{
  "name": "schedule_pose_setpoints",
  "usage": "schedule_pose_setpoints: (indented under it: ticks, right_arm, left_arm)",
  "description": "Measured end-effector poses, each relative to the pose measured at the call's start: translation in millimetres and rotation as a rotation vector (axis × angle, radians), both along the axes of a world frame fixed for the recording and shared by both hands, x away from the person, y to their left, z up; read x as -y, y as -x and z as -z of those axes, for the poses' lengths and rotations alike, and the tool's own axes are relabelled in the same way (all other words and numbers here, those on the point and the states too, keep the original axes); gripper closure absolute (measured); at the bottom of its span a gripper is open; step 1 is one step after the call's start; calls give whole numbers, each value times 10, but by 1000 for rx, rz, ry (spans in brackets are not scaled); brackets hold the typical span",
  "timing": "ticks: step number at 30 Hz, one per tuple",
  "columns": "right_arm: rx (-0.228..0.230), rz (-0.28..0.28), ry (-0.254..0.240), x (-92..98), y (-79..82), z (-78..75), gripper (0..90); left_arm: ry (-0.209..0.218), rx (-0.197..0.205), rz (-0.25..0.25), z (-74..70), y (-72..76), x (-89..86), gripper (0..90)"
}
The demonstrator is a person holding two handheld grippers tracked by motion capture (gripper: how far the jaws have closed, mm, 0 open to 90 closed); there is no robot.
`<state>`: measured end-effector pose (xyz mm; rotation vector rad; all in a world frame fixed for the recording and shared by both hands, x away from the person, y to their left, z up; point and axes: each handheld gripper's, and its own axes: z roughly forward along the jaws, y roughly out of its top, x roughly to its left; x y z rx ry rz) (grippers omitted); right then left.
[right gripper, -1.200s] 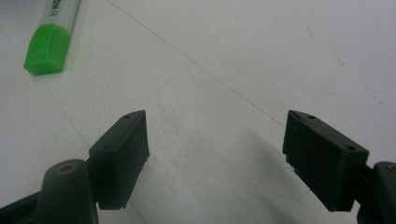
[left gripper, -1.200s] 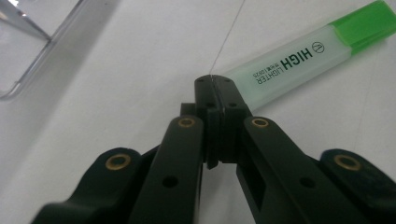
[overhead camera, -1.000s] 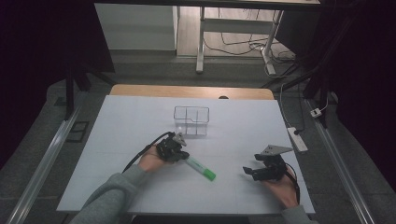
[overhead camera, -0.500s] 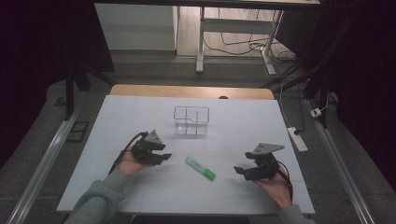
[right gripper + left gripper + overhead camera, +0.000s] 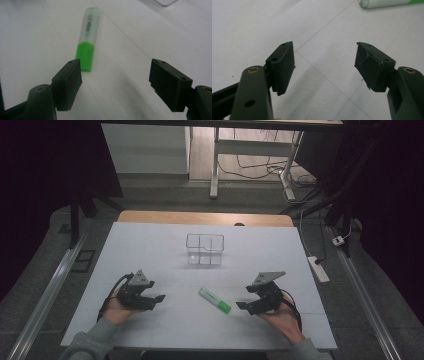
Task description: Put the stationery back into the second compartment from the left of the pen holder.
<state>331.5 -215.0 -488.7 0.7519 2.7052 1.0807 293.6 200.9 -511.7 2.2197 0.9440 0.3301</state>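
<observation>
White surface spans the high view, dark floor around it. At its 12 o'clock stands a clear bin, divided into compartments. The left hand-held gripper sits at 8 o'clock, jaws just opened wide with nothing between them. The right hand-held gripper sits at 4 o'clock, jaws just narrowing a little, wide apart and empty. Between the two lies the green marker, flat, touched by neither.

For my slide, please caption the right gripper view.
Open right tongs face a green marker lying on the white table.
</observation>
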Motion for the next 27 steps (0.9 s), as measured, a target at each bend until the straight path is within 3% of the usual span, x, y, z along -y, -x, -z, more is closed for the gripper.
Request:
schedule_pose_setpoints:
  ticks: [4,12,16,21,26,27]
  right_arm:
    - [-13,-50,63,-257,11,7,279]
    - [-37,-97,195,-691,-32,101,335]
    - [-31,-103,241,-779,-37,125,365]
    - [-33,-107,316,-883,-47,170,479]
    - [-67,-89,338,-923,-68,164,584]
    - [-82,-75,350,-928,-93,154,651]
  left_arm:
    - [0,3,2,4,-7,-2,312]
    - [8,6,1,5,-23,-21,301]
    - [19,1,1,9,-37,-35,300]
    - [27,-5,-2,14,-52,-54,298]
    - [33,-9,-5,10,-65,-76,302]
    - [37,-9,-8,8,-69,-82,303]
